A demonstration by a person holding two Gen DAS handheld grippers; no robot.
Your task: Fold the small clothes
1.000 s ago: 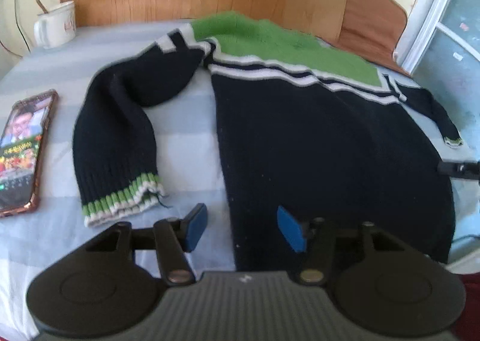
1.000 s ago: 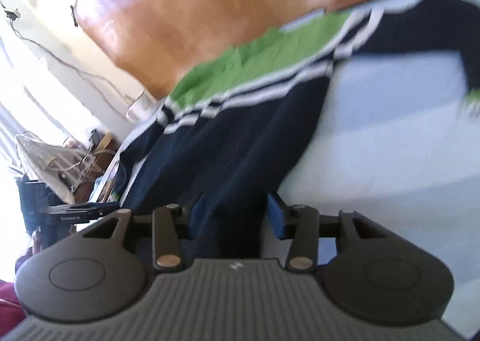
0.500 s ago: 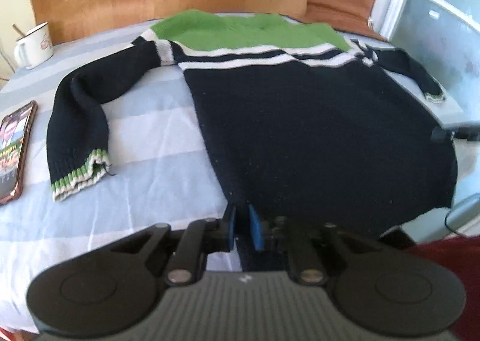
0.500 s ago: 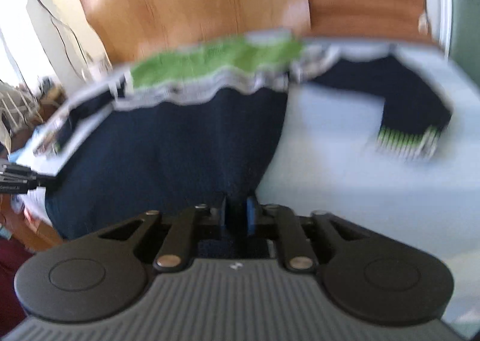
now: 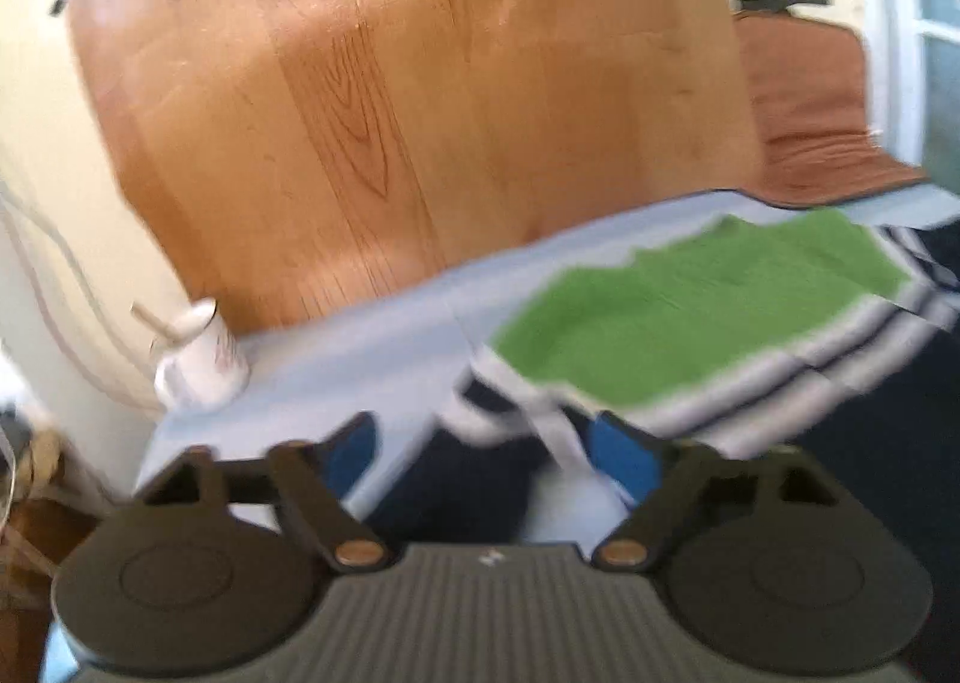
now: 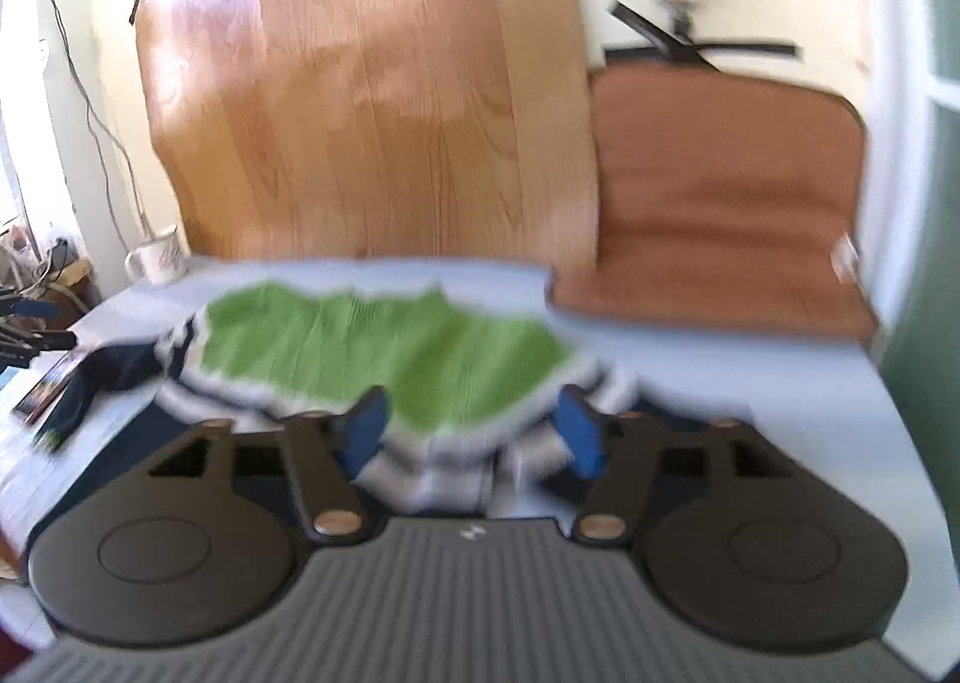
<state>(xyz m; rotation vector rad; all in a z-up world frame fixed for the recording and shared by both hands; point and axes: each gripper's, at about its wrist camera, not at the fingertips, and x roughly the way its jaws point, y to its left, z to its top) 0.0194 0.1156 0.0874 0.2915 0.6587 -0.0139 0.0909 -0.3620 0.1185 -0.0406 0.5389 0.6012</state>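
The small sweater is navy with a green yoke and white stripes, and lies on the pale blue striped table. Both views are motion-blurred. My left gripper hovers over the sweater's left shoulder with its jaws opening; fabric shows below the gap, but the blue pads do not press on it. My right gripper is over the striped band under the green yoke, its jaws also opening, with nothing pinched. The navy left sleeve trails off to the left.
A white mug stands at the table's far left corner. A phone lies by the left edge. A wooden board leans behind the table, with a brown cushion at the back right.
Half a second ago both grippers were shut on the sweater's bottom edge. Both now stand wide apart, and both views have swung up and forward to the green yoke.
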